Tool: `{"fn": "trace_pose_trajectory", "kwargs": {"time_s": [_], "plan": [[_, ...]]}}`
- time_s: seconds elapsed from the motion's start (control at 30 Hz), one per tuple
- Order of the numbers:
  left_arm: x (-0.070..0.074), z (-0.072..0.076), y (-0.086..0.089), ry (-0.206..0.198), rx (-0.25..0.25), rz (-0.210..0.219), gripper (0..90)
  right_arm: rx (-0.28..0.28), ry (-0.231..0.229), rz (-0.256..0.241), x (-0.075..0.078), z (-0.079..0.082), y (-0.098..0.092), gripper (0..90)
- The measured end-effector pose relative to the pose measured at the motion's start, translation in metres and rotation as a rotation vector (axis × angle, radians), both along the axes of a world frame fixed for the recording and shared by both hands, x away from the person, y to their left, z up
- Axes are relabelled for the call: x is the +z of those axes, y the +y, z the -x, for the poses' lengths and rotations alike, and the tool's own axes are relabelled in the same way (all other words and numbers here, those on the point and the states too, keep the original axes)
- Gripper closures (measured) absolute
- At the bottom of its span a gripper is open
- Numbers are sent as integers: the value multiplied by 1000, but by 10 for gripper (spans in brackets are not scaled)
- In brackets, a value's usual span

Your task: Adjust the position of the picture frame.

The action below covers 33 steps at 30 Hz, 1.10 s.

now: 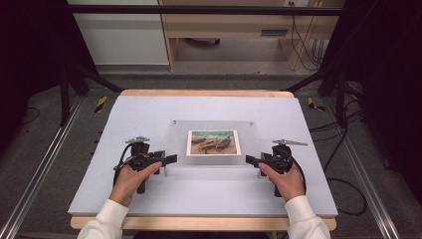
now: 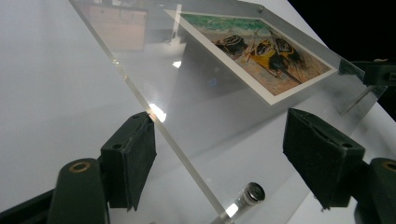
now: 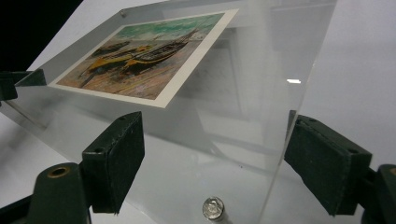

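A clear acrylic frame point(image 1: 214, 142) lies at the centre of the high view, on a pale grey table point(image 1: 149, 114). Sandwiched in it is a picture point(image 1: 213, 143) of boats on a beach, with a white border, sitting a little right of the frame's middle. Small metal pegs point(image 2: 252, 193) hold the frame up at its corners; one shows at the bottom centre of the left gripper view, and another peg point(image 3: 213, 208) shows at the bottom centre of the right gripper view.

The left gripper point(image 1: 169, 159) sits at the frame's lower left corner in the high view, held by the left hand point(image 1: 133, 180). In the left gripper view its jaws stand wide apart, one on each side of the frame's near edge, gripping nothing. One pad looks very close to the edge, though I cannot tell if it touches.

The right gripper point(image 1: 250, 160) sits at the frame's lower right corner, held by the right hand point(image 1: 284, 179). In the right gripper view its jaws are also spread wide, with the frame's corner between them, clamped on nothing.

White sleeves point(image 1: 107, 219) enter from the bottom edge of the high view. Beyond the table, at the top of the frame, stands a wooden desk point(image 1: 224, 22), with cables point(image 1: 343, 149) trailing on the floor at the right.
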State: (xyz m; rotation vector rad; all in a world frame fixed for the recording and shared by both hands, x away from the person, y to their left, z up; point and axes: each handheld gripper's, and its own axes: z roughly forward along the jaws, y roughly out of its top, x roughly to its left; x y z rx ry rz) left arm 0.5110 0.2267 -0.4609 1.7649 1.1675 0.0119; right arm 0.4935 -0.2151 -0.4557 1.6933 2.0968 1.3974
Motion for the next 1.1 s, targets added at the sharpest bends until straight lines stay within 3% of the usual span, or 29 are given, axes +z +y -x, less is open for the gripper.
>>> {"fn": "trace_pose_trajectory", "kwargs": {"time_s": [0.13,0.47,0.57,0.7,0.73,1.1], "plan": [[0,1,0,-4,2,-3,257,6,2,3,1,1,0,215],[6,11,-1,-63,2,-51,269,25,-43,50,6,11,2,229],[6,14,0,-68,8,-48,289,31,-49,49,6,13,2,247],[8,20,2,-100,5,-59,308,34,-83,63,7,21,2,269],[10,23,2,-112,1,-79,311,37,-90,66,7,22,2,275],[12,40,0,-161,-2,-108,353,24,-173,86,7,42,-1,337]]}}
